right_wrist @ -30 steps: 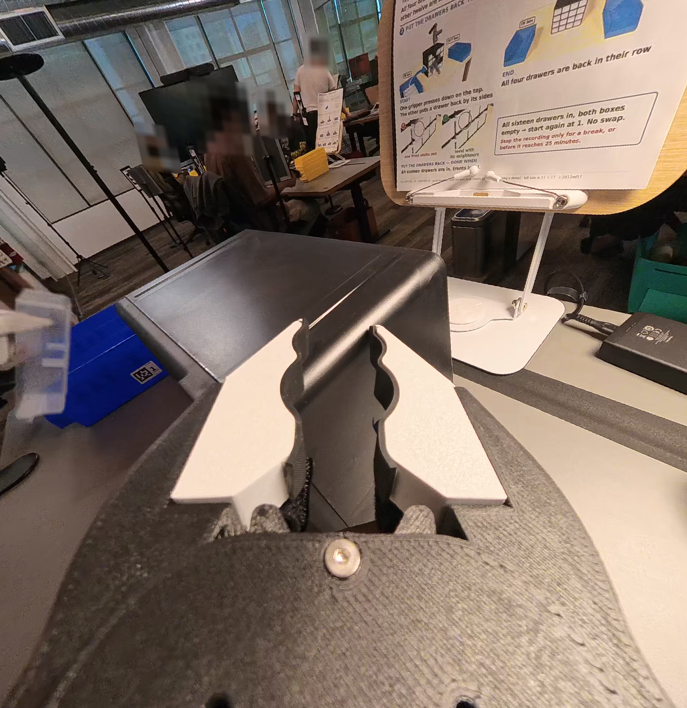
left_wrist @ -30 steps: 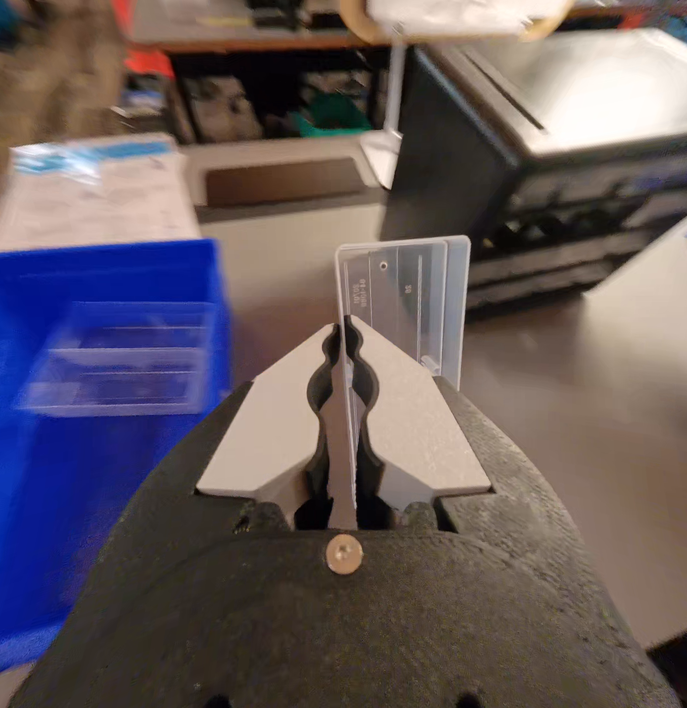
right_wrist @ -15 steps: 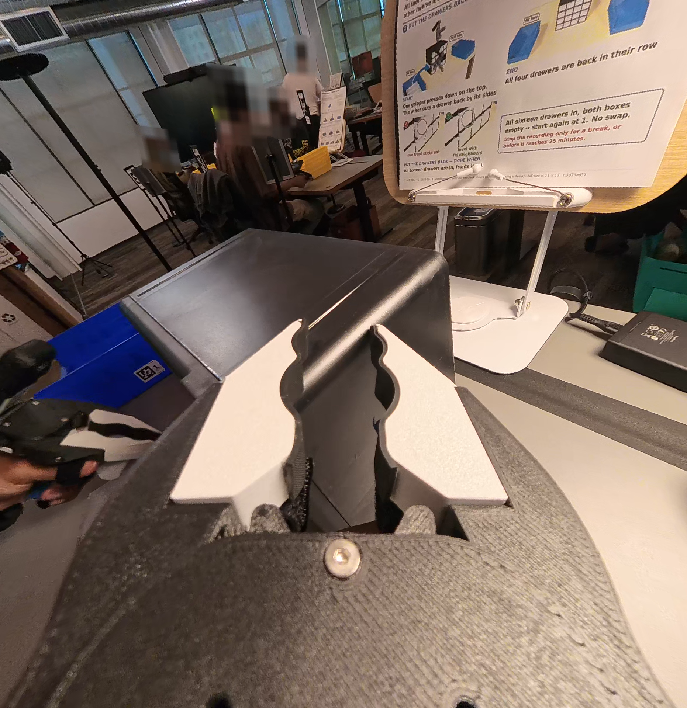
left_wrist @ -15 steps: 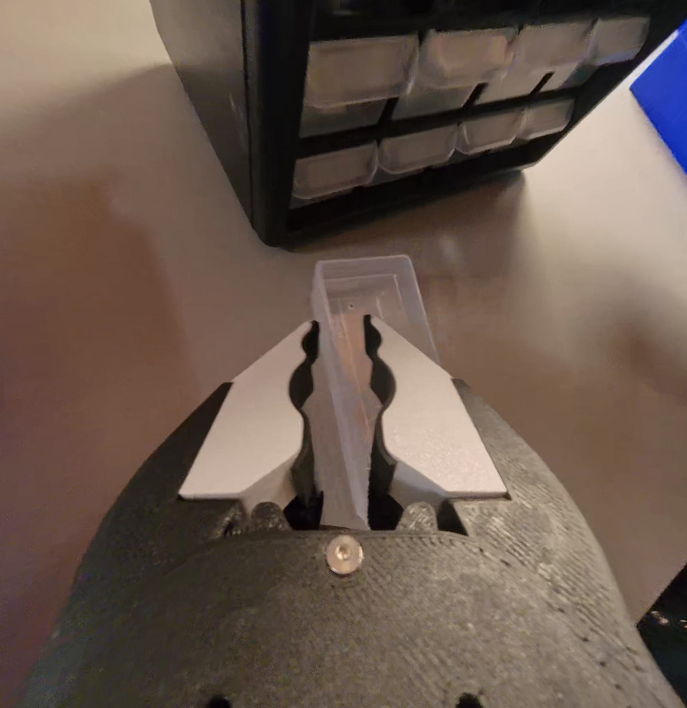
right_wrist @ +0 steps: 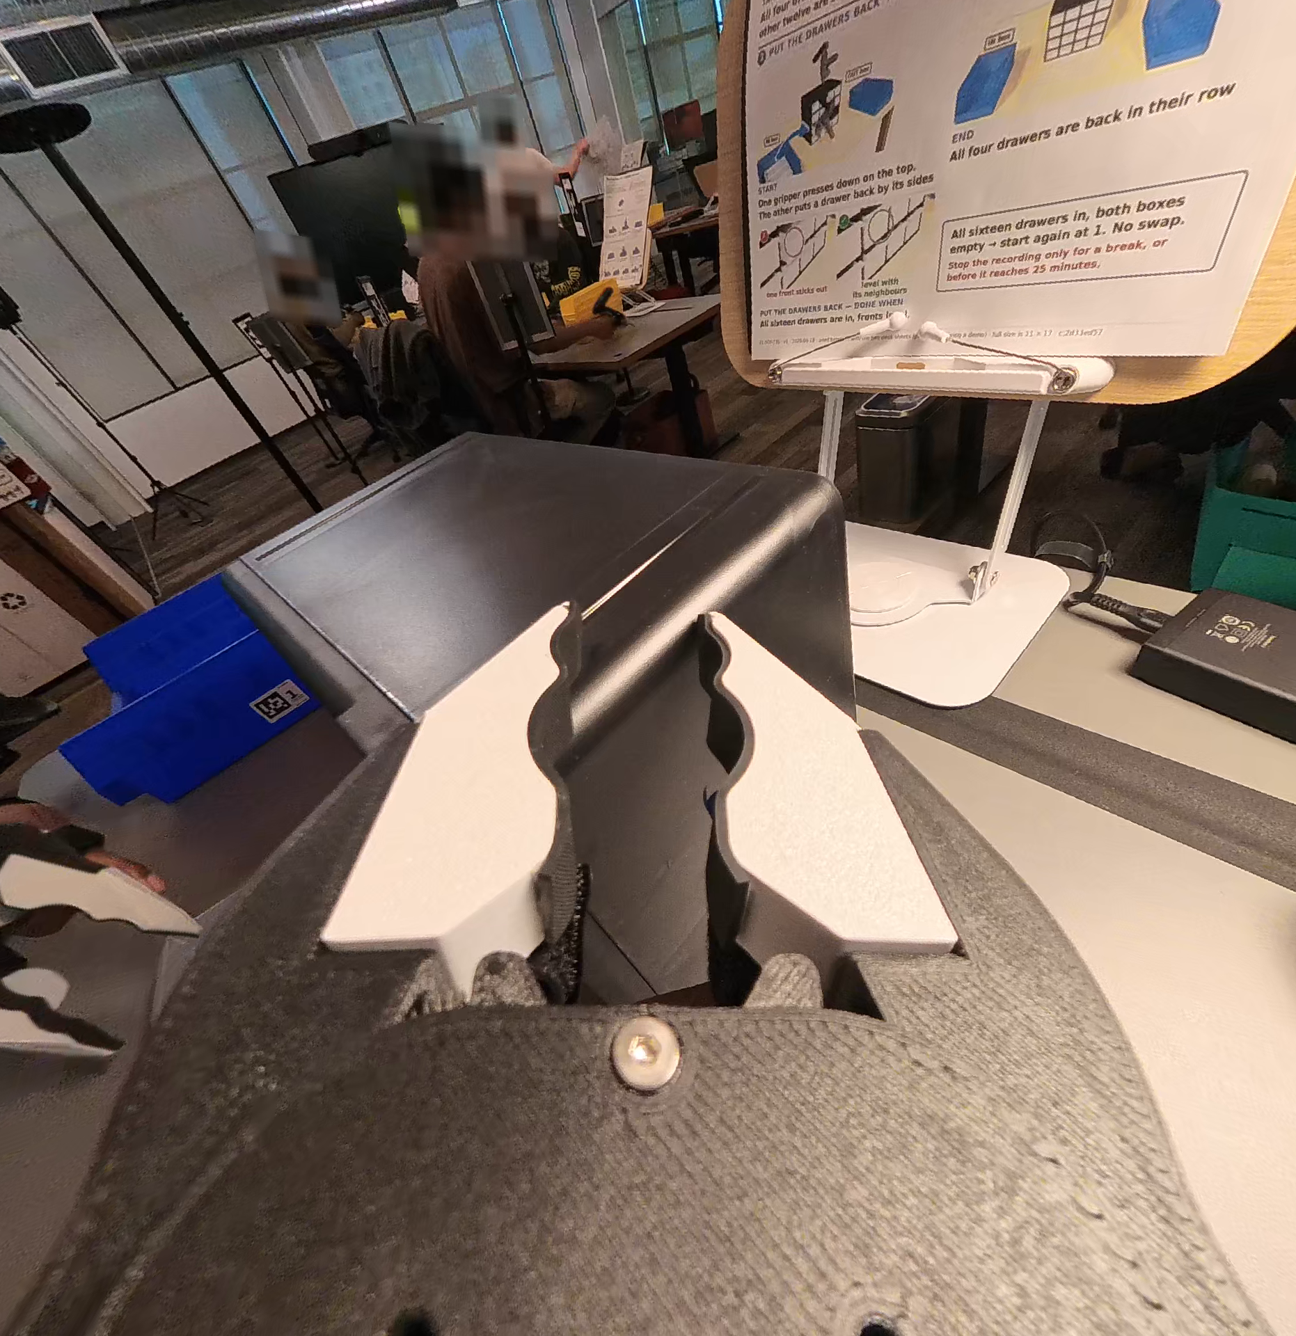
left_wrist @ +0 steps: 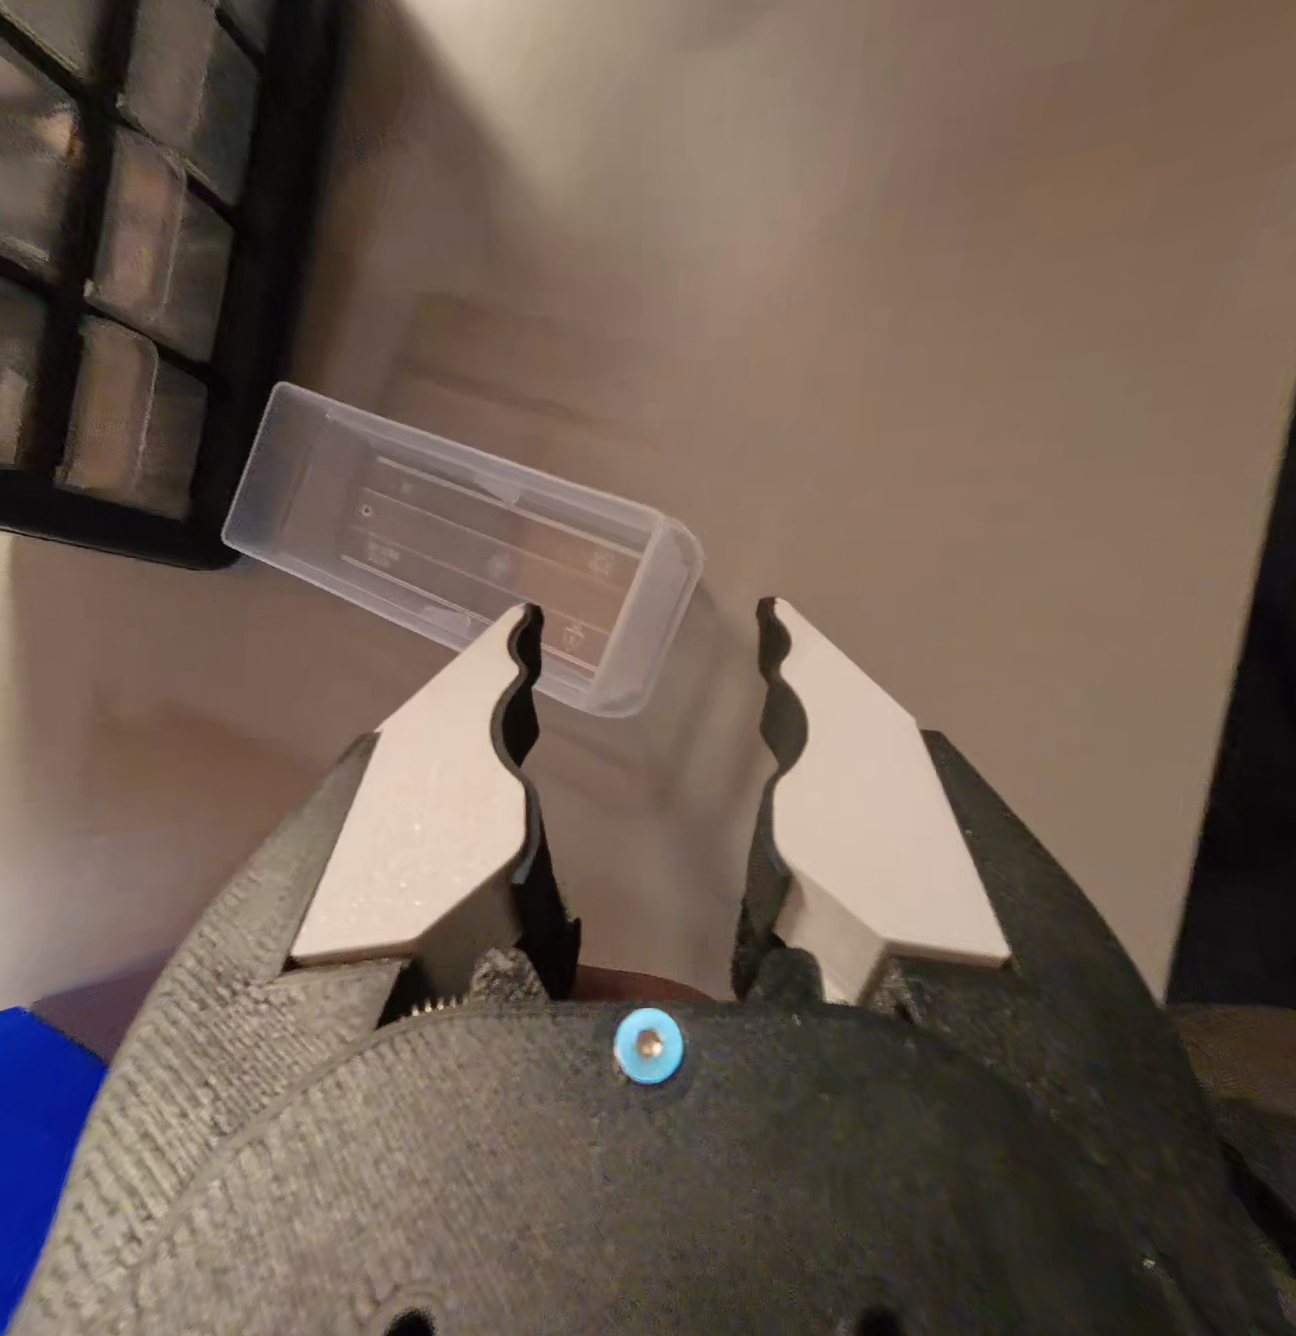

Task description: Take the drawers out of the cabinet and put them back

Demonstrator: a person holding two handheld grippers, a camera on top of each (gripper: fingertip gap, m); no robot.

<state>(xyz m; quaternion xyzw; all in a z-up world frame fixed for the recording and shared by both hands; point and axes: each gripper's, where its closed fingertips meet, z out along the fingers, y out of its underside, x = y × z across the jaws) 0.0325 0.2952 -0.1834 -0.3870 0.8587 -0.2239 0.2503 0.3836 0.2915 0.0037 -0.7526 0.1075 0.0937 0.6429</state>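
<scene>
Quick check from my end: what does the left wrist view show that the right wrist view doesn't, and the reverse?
Left wrist only: a clear drawer lying on the table just beyond the open left gripper, outside its jaws, and the cabinet's front grid of drawers.

Right wrist only: the cabinet's black top, the right gripper over its edge with jaws apart, an instruction sheet on a stand, people at desks.

Both: cabinet, table, a blue bin, the left gripper.

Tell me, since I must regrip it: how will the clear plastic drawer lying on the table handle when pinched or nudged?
The clear plastic drawer is thin-walled and empty, so probably light and slightly flexible. Its smooth sides may slip between pads. Lying flat, it should slide on the table rather than roll.
</scene>
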